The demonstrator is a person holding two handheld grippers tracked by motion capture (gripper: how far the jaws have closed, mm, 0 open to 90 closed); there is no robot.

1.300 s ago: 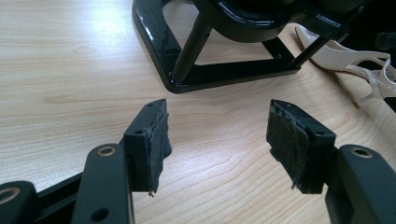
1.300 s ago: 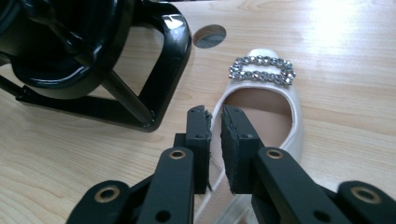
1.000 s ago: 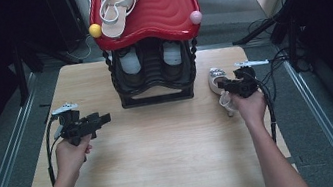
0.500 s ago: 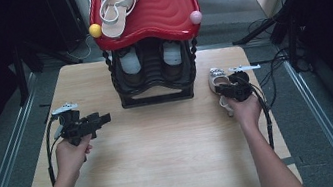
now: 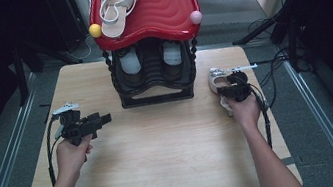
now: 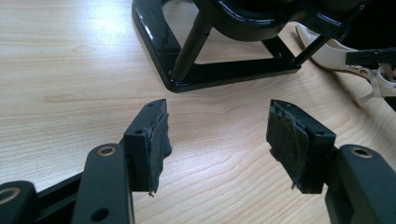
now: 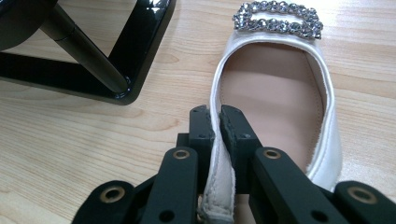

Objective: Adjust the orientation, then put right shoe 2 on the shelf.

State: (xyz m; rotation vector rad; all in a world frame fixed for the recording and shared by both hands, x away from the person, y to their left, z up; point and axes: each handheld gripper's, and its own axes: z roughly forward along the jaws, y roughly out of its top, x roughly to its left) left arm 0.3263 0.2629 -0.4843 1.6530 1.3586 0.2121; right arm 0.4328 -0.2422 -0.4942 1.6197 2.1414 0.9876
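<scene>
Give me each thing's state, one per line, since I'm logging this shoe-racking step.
right gripper: jaws just closed, shut on the white shoe's side wall.
white shoe: upright on the table, beside the rack.
left gripper: open, nothing between its jaws.
sandal: lying on the red top shelf.
rack: standing; lower shelf holds shoes.

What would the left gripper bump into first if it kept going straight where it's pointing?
Probably the black shoe rack. The left gripper is open with nothing between its jaws, and bare table lies ahead until the rack's base frame. Depth is hard to judge, so it may pass just beside it.
</scene>
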